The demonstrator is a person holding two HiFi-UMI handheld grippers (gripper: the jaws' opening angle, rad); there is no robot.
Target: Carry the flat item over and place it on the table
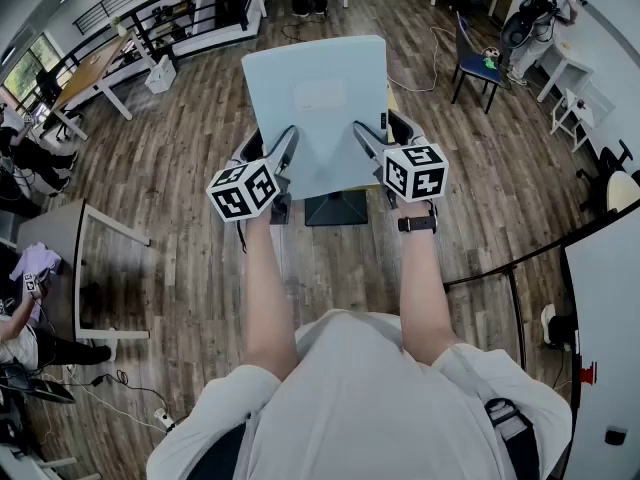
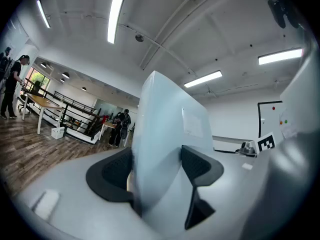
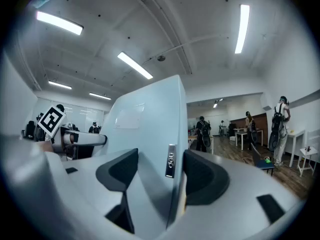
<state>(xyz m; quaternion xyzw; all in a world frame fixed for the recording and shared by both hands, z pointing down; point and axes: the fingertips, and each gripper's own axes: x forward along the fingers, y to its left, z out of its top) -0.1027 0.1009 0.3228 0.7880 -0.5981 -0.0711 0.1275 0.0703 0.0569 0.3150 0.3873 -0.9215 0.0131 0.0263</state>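
The flat item (image 1: 315, 108) is a pale blue-grey rectangular panel with a faint label patch, held in the air above the wood floor. My left gripper (image 1: 281, 161) grips its near left edge and my right gripper (image 1: 368, 148) its near right edge. In the left gripper view the panel (image 2: 165, 129) stands between the two dark pads (image 2: 112, 174), with the left gripper (image 2: 156, 173) shut on it. In the right gripper view the panel (image 3: 145, 124), with a small silver tag on its edge, sits between the jaws of the right gripper (image 3: 161, 176).
Below the panel a dark boxy object (image 1: 336, 209) stands on the floor. A blue chair (image 1: 476, 65) is at the far right and a wooden desk (image 1: 88, 74) at the far left. A grey table (image 1: 48, 230) lies to the left, a white surface (image 1: 612, 298) to the right.
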